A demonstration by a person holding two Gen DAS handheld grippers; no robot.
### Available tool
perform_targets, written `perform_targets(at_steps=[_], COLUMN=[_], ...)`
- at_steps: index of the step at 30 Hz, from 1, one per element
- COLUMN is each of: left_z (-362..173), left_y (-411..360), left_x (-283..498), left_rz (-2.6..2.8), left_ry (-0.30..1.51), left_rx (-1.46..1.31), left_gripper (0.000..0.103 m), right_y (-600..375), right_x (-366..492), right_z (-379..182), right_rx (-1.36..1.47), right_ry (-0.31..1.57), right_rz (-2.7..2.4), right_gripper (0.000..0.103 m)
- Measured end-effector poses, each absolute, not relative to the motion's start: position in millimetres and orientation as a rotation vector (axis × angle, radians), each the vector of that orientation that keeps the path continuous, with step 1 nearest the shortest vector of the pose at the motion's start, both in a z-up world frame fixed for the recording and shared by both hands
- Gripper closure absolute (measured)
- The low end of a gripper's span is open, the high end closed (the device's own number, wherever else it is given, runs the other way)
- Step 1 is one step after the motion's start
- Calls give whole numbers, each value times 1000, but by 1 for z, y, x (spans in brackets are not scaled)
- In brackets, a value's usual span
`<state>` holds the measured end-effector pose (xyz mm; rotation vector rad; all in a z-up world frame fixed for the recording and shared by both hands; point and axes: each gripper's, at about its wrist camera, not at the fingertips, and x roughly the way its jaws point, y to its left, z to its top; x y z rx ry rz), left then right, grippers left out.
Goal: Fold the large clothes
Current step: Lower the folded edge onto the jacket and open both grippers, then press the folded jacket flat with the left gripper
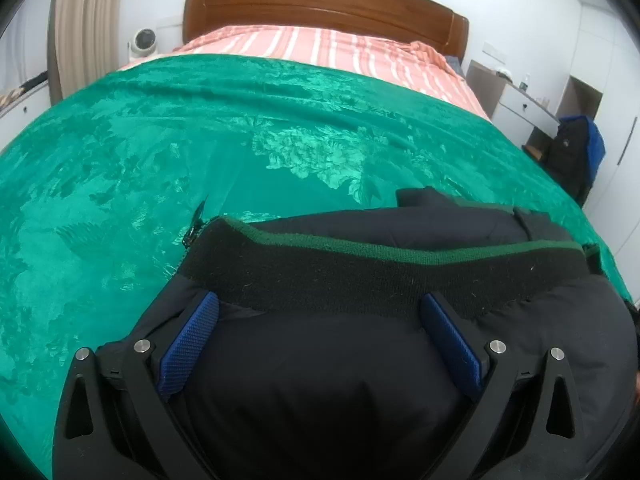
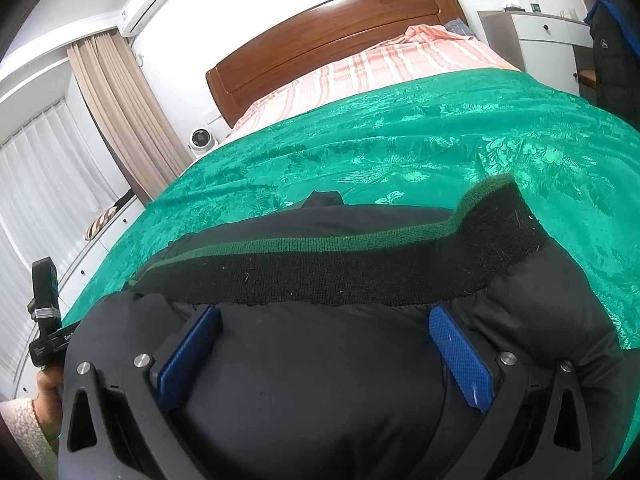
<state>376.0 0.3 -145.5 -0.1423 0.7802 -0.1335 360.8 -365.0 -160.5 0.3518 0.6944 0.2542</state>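
Both tools spread wide, left tool [image 1: 320, 328] and right tool [image 2: 324, 336] straddling the puffy black jacket [image 1: 320, 380] at the bed's near edge; ribbed hem band [image 1: 380, 276] runs crosswise just ahead of both, green blanket [image 1: 160, 152] beyond, neither hand nearer

A home bedroom is showing here. A bed with a curved wooden headboard [image 1: 324, 4] is filling the middle, wearing a pink striped sheet [image 1: 320, 50] and a green floral blanket [image 1: 160, 152]. Beige curtains [image 2: 120, 108] are hanging by the window, a wall air conditioner [image 2: 150, 6] is sitting above them, a small white fan [image 2: 199, 140] is standing beside the bed, and a white bedside cabinet [image 2: 540, 40] is standing on the other side.
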Motion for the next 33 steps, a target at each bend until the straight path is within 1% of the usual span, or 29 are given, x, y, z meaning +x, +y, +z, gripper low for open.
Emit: perform_targets(at_steps=[4, 6, 7, 8, 10, 12, 14, 15, 18, 19, 21, 22, 23, 25, 29, 31, 33], left_z=[-142, -136, -128, -114, -84, -53, -38, -35, -54, -78, -112, -121, -125, -126, -116, -102, -100], left_y=[4, 6, 7, 8, 6, -18, -46, -62, -98, -106, -113, -117, -122, -126, -127, -124, -126], left_x=[375, 375, 375, 368, 348, 328, 320, 320, 345, 363, 378, 374, 368, 365, 359, 341, 325], left_rz=[-157, -180, -181, -175, -230, -319, -365, -386, -348, -300, -270, -272, -269, -267, -269, -285, -291], left_ry=[783, 824, 872, 884, 841, 794, 781, 783, 851, 928, 1011, 957, 917, 906, 928, 917, 908], left_rx=[-167, -176, -170, -184, -237, -197, -124, -93, -57, -60, -51, -5, 39, 60, 101, 104, 142], left_gripper=[2, 2, 4, 6, 5, 4, 3, 3, 3, 4, 1, 1, 1, 1, 2, 2, 2], right_y=[-365, -365, -364, -364, -363, -361, -360, -362, -368, -366, -363, -360, -358, -353, -346, -343, -339], right_x=[361, 361, 362, 363, 364, 365, 360, 351, 303, 289, 237, 219, 187, 143, 79, 69, 69], right_z=[-160, -159, -158, -157, -155, -149, -137, -126, -87, -79, -64, -62, -64, -75, -105, -111, -109], right_rx=[347, 344, 342, 340, 335, 319, 310, 334, 423, 425, 411, 406, 403, 420, 484, 495, 455], right_ry=[699, 704, 710, 717, 730, 750, 758, 729, 614, 597, 552, 542, 532, 527, 526, 547, 548], right_rz=[253, 251, 248, 246, 240, 228, 218, 237, 313, 330, 371, 381, 394, 384, 321, 332, 356], right_gripper=[0, 0, 0, 0, 0, 0, 1, 1, 1, 1, 1, 1, 1, 1, 0, 1, 1])
